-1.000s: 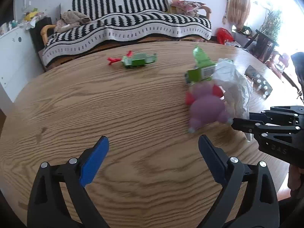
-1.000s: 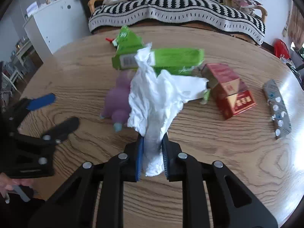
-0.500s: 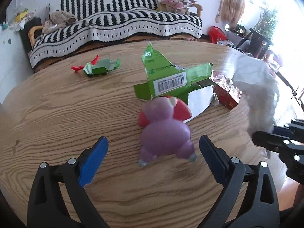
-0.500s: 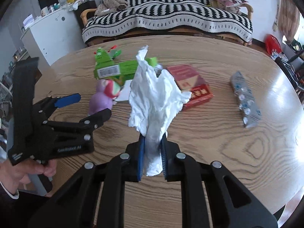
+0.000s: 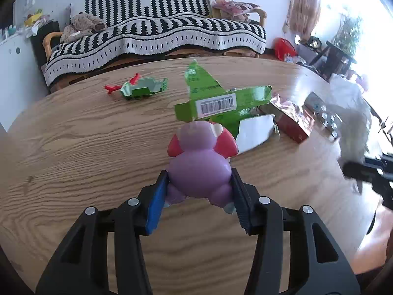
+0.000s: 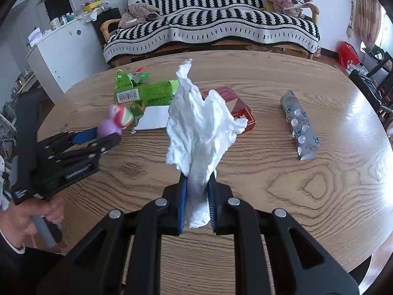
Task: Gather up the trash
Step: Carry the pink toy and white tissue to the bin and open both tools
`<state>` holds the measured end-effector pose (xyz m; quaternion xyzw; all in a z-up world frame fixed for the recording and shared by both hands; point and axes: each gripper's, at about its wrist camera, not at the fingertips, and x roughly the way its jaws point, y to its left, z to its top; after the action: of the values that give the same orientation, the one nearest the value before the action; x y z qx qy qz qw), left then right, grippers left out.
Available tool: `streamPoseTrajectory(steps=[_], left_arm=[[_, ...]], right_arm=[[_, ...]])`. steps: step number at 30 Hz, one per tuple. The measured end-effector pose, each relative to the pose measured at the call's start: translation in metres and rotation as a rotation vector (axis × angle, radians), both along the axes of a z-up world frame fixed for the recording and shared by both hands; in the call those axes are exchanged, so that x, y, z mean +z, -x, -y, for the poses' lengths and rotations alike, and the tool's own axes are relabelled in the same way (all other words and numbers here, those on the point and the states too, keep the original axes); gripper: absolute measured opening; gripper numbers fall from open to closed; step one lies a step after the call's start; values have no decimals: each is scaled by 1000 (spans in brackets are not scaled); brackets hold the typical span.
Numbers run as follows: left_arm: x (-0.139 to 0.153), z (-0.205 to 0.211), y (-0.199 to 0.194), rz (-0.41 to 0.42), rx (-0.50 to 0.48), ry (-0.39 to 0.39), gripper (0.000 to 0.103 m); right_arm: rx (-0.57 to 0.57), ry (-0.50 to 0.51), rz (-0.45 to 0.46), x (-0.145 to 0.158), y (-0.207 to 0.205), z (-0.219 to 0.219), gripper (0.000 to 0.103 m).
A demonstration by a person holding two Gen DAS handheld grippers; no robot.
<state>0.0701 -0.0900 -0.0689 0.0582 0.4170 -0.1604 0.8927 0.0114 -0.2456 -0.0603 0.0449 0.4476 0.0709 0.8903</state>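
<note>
My left gripper (image 5: 199,184) is shut on a purple toy figure (image 5: 200,167) with red ears, standing on the wooden table (image 5: 73,147); the toy also shows in the right wrist view (image 6: 113,123). My right gripper (image 6: 197,186) is shut on a crumpled white tissue (image 6: 199,127), held above the table and blurred in the left wrist view (image 5: 351,123). A flattened green carton (image 5: 221,100) lies just behind the toy. A red box (image 6: 233,103) and a grey blister pack (image 6: 301,127) lie to the right.
A small green wrapper with a red strip (image 5: 140,89) lies at the table's far left. A striped sofa (image 6: 221,24) stands behind the table, a white cabinet (image 6: 61,56) to the left. The table's near edge runs at the lower right (image 6: 356,258).
My left gripper moved up to the purple toy and shut on it. My right gripper drew back and rose with the tissue, away from the carton.
</note>
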Motion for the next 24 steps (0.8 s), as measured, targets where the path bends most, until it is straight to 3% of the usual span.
streamPoseTrajectory(steps=[8,12,19,24], left_arm=[[29,-29,35,31,-9,-6,49],[37,-23,41,33,-12,15,49],[49,36,51,50,-99,54,49],[63,100,71,74,-238,96,49]], right_arm=[[19,-6,13,8,1,1,16],[12,-4,22,12,8,10,16],[-99,3,62,27,36,65,16],[-261,41,63,32,82,136,16]])
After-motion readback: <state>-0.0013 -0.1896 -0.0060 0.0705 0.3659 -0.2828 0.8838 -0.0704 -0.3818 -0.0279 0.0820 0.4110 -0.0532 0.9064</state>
